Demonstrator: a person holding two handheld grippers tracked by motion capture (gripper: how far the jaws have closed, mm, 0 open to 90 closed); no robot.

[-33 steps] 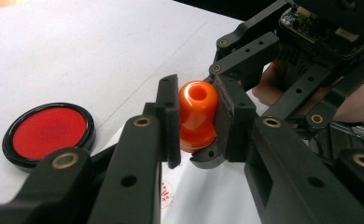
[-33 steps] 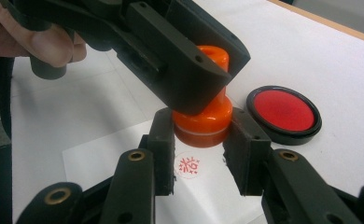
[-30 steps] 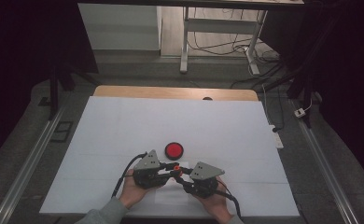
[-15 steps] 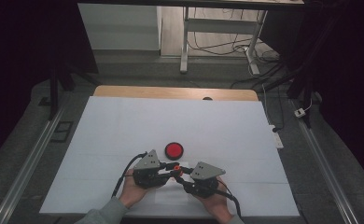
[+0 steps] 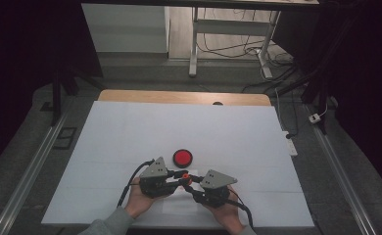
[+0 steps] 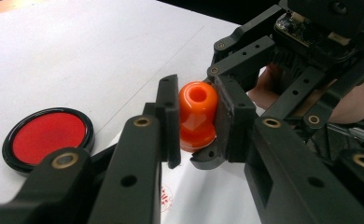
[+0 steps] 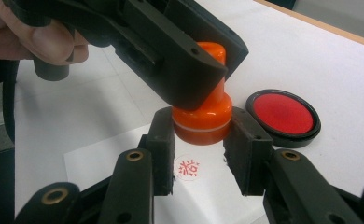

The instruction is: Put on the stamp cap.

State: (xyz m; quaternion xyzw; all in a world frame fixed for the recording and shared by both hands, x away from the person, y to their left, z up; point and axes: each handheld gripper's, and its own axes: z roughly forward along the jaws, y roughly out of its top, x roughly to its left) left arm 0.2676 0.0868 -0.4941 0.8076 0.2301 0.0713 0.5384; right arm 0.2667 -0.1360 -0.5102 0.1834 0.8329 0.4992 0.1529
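Where two grippers meet: one orange stamp point(image 6: 197, 115); one ink pad point(image 5: 182, 157).

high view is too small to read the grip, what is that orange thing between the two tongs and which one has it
observer: It is an orange stamp. The left tongs are shut on its narrow top knob.
operator: and the right ones
observer: The right tongs clamp its wider base from both sides.
operator: has it printed anything
observer: Yes, the right gripper view shows a round red mark on the white sheet, close by the stamp's base.
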